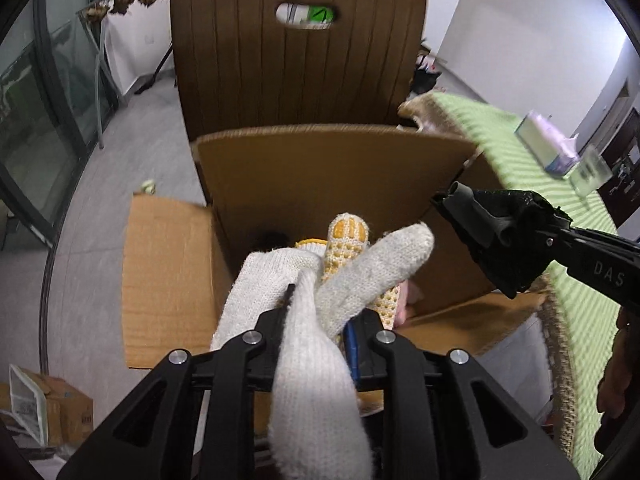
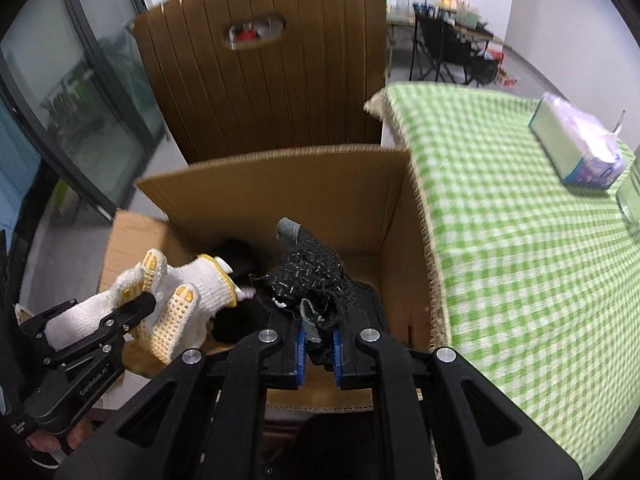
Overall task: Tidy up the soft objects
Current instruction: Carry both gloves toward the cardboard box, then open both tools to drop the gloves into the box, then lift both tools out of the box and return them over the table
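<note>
Nearest to the lens hangs a white knitted work glove with yellow rubber dots (image 1: 316,344), pinched between the left tongs (image 1: 320,320), which are closed on the fabric; its fingers spread forward over an open brown cardboard box (image 1: 320,168). From the other side, the same glove (image 2: 168,296) shows its yellow-trimmed cuff pointing into the box, with the left tongs (image 2: 132,308) clamped across its palm. The right tongs (image 2: 319,340) are closed on a black knitted glove with grey fingertips (image 2: 312,276), which bunches up above the blue pads (image 2: 301,350). In the left view the right tongs (image 1: 492,240) come in from the right with the dark cloth wrapped around the tips.

Both gloves are held directly above the box opening, I think because the box serves as the collecting place for soft things; something dark already lies at its bottom. The box stands just beside a tabletop with a green checked cloth (image 2: 500,220), where a tissue box (image 2: 580,148) rests, and in front of a brown ribbed chair back (image 2: 272,92). Probably the release comes next, and neither glove is dropped yet.
</note>
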Available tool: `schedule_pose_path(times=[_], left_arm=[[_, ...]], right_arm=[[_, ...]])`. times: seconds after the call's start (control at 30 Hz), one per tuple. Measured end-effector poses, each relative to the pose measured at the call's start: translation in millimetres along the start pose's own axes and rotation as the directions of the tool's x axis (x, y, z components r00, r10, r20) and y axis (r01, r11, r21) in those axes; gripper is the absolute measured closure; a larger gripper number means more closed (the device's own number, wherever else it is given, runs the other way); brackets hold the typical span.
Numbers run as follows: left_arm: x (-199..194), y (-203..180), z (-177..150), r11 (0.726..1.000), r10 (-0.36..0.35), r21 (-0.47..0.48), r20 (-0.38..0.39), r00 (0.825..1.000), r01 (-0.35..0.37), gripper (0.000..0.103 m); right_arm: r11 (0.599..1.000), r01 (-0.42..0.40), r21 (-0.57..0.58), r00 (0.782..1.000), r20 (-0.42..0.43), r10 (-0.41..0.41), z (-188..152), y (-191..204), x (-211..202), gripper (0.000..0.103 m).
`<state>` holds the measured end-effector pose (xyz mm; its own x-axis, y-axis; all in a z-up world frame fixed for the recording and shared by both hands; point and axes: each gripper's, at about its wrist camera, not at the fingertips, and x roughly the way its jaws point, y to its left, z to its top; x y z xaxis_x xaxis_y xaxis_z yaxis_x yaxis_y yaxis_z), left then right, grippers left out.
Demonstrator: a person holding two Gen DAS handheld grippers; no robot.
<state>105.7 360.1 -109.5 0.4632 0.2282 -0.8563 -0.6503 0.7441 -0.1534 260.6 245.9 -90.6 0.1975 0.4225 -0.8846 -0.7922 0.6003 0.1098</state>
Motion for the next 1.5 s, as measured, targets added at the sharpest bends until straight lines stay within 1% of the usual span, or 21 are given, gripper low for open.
schedule_pose_path(times=[0.03, 0.07, 0.1, 0.13, 0.17, 0.2, 0.3, 0.47, 0.63, 0.8, 0.9, 1.07, 1.17, 1.23, 1.27, 1.33, 1.37, 1.4, 1.43, 1.47, 1.5], left_arm=[[6.3, 0.9, 0.3, 1.000, 0.003, -0.008, -0.022, 1.000, -0.003, 0.082], [10.5, 1.5, 0.4, 1.000, 0.000, -0.013, -0.041, 0.999, -0.001, 0.075], [15.1, 1.4, 0.0, 1.000, -0.002, -0.019, -0.060, 0.998, 0.001, 0.060], [16.8, 3.4, 0.1, 0.999, -0.013, -0.041, -0.064, 0.998, 0.010, 0.054], [17.5, 5.7, 0.6, 0.998, -0.017, -0.063, -0.058, 0.998, 0.013, 0.046], [18.1, 7.1, 0.9, 0.997, -0.016, -0.070, -0.050, 0.999, 0.013, 0.041], [20.0, 10.2, 0.9, 0.998, -0.004, -0.065, -0.037, 0.999, 0.001, 0.039], [23.5, 17.1, 2.3, 0.997, 0.000, -0.079, -0.040, 0.999, -0.003, 0.036], [25.4, 21.0, 2.9, 0.997, 0.000, -0.081, -0.051, 0.999, -0.004, 0.036], [18.9, 21.1, 4.7, 0.996, 0.002, -0.085, -0.030, 1.000, -0.005, 0.036], [11.3, 16.8, 4.0, 0.997, 0.016, -0.077, 0.003, 1.000, -0.016, 0.036], [-12.5, 6.7, 6.2, 0.998, 0.036, -0.052, 0.089, 0.995, -0.031, 0.036], [-29.3, -3.7, 6.7, 0.999, 0.034, -0.023, 0.157, 0.987, -0.031, 0.035], [-41.3, -13.0, 5.8, 1.000, 0.024, 0.001, 0.206, 0.978, -0.024, 0.035], [-47.6, -16.4, 5.6, 1.000, 0.018, 0.007, 0.229, 0.973, -0.020, 0.035], [-63.1, -26.0, 4.2, 1.000, 0.000, 0.029, 0.290, 0.957, -0.009, 0.033], [-71.0, -29.9, 3.1, 0.999, -0.007, 0.041, 0.320, 0.947, -0.006, 0.031], [-81.7, -35.1, 1.0, 0.998, -0.013, 0.057, 0.365, 0.931, -0.009, 0.028], [-89.0, -39.0, -0.8, 0.998, -0.015, 0.067, 0.396, 0.918, -0.012, 0.026], [-97.2, -43.5, -3.2, 0.997, -0.017, 0.080, 0.431, 0.902, -0.019, 0.022], [-103.0, -46.2, -4.2, 0.996, -0.019, 0.089, 0.452, 0.892, -0.023, 0.018]], right_arm=[[1.000, 0.005, -0.002, 1.000, -0.015, -0.005, 0.9, 2.0, 5.7, 0.092], [1.000, 0.018, -0.006, 0.999, -0.032, -0.018, 2.4, 4.4, 11.7, 0.089], [1.000, 0.028, -0.006, 0.998, -0.050, -0.028, 4.0, 6.3, 17.0, 0.077], [0.999, 0.032, 0.000, 0.998, -0.060, -0.032, 4.9, 6.2, 20.7, 0.057], [0.999, 0.036, 0.010, 0.997, -0.065, -0.035, 6.8, 6.0, 23.5, 0.049], [0.999, 0.031, 0.014, 0.998, -0.059, -0.031, 8.5, 6.1, 24.7, 0.045], [0.999, 0.032, 0.003, 0.998, -0.054, -0.032, 12.2, 9.8, 29.7, 0.045], [1.000, 0.028, 0.004, 0.998, -0.049, -0.027, 16.3, 10.3, 33.3, 0.045], [1.000, 0.031, 0.003, 0.998, -0.048, -0.031, 17.6, 6.2, 33.1, 0.045], [0.999, 0.032, 0.009, 0.999, -0.026, -0.031, 13.7, 6.8, 22.4, 0.045], [1.000, -0.001, 0.017, 0.999, 0.036, 0.001, 12.2, 4.5, 9.1, 0.045], [0.999, -0.018, 0.041, 0.990, 0.139, 0.013, 7.2, -2.5, -16.6, 0.045], [0.998, -0.014, 0.055, 0.981, 0.194, 0.003, 2.7, -8.1, -37.0, 0.045], [0.998, -0.007, 0.065, 0.973, 0.229, -0.008, -1.0, -11.5, -50.6, 0.045], [0.998, -0.001, 0.066, 0.966, 0.258, -0.016, -5.0, -13.9, -61.8, 0.045], [0.998, 0.008, 0.069, 0.952, 0.304, -0.029, -10.9, -17.1, -76.4, 0.045], [0.998, 0.015, 0.068, 0.937, 0.348, -0.038, -17.6, -19.9, -89.5, 0.045], [0.997, 0.019, 0.069, 0.924, 0.381, -0.044, -22.8, -22.2, -98.4, 0.043], [0.997, 0.023, 0.070, 0.911, 0.410, -0.050, -27.8, -24.2, -105.8, 0.037], [0.997, 0.033, 0.073, 0.888, 0.456, -0.063, -36.3, -27.4, -117.6, 0.035], [0.996, 0.042, 0.078, 0.870, 0.488, -0.075, -42.4, -29.4, -125.8, 0.034]])
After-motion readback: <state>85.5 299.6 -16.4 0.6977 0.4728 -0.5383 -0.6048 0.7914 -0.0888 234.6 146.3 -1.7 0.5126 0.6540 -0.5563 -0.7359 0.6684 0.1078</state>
